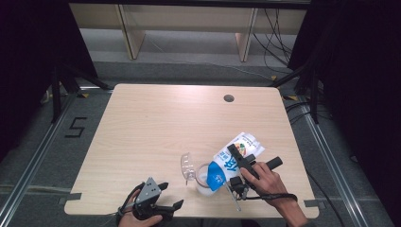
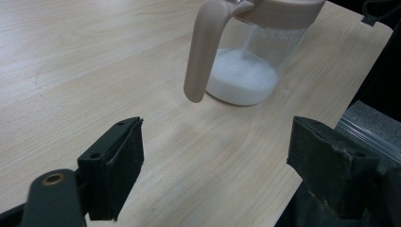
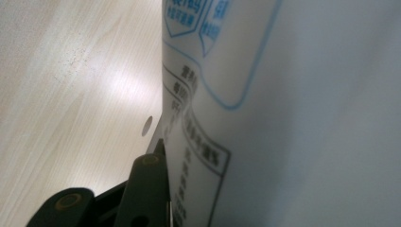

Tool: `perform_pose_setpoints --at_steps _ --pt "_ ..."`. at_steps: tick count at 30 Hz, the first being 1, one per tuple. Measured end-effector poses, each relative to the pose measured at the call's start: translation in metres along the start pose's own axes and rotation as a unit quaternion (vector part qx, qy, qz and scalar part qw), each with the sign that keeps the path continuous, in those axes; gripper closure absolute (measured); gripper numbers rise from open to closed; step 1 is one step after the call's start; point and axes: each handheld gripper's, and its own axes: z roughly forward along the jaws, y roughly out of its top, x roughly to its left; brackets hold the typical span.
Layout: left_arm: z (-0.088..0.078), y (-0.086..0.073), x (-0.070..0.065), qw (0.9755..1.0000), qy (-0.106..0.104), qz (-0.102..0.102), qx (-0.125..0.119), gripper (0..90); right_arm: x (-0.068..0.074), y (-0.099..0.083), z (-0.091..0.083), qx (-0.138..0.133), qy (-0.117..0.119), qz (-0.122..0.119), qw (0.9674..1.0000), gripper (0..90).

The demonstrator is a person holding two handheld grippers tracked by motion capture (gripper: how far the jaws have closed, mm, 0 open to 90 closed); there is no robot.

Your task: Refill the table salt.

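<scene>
A white and blue milk carton (image 1: pixel 231 158) is tipped over, its blue top down at the mouth of a clear jug (image 1: pixel 204 182) near the table's front edge. My right gripper (image 1: pixel 241 155) is shut on the carton's sides; in the right gripper view the carton (image 3: pixel 293 118) lies against one black finger (image 3: pixel 146 187). The jug (image 2: pixel 246 71) has a beige handle (image 2: pixel 203 52) and holds some white milk (image 2: pixel 241 78). Its clear lid (image 1: pixel 187 165) stands flipped open to the left. My left gripper (image 1: pixel 171 195) rests open at the front left, a short way from the jug, its jaws (image 2: pixel 217 165) wide with nothing between them.
The light wooden table (image 1: pixel 156 123) has a round cable hole (image 1: pixel 229 98) at the back right. Its front edge (image 1: pixel 189 215) runs just below both hands. Black stands and cables sit on the floor around the table.
</scene>
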Motion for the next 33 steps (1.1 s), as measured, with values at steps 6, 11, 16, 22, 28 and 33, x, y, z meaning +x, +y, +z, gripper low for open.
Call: perform_pose_setpoints --at_steps 6,11,16,22,28,33 --pt "0.0002 0.0000 0.0002 1.0000 -0.001 0.001 0.000 18.5 0.0003 -0.0003 -0.0006 0.003 -0.003 0.006 1.0000 63.2" --pt "0.0000 0.0000 -0.0001 1.0000 0.000 0.000 0.000 18.5 -0.0007 0.0003 0.0001 -0.001 -0.002 -0.009 1.0000 63.2" --pt "0.0000 0.0000 0.0000 1.0000 0.000 0.000 0.000 18.5 0.0009 0.0003 -0.0007 0.004 0.003 0.001 1.0000 63.4" --pt "0.0000 0.0000 -0.0001 1.0000 0.000 0.000 0.000 18.5 -0.0007 0.0008 -0.0006 0.001 -0.004 -0.009 1.0000 63.6" --pt "-0.0001 0.0000 0.0000 1.0000 0.000 0.001 0.000 18.5 -0.0009 0.0014 -0.0012 0.003 -0.003 -0.007 1.0000 63.8" --pt "0.0000 0.0000 -0.0001 1.0000 0.000 0.000 0.000 18.5 -0.0001 0.0010 -0.0009 0.002 -0.007 -0.005 1.0000 63.9"
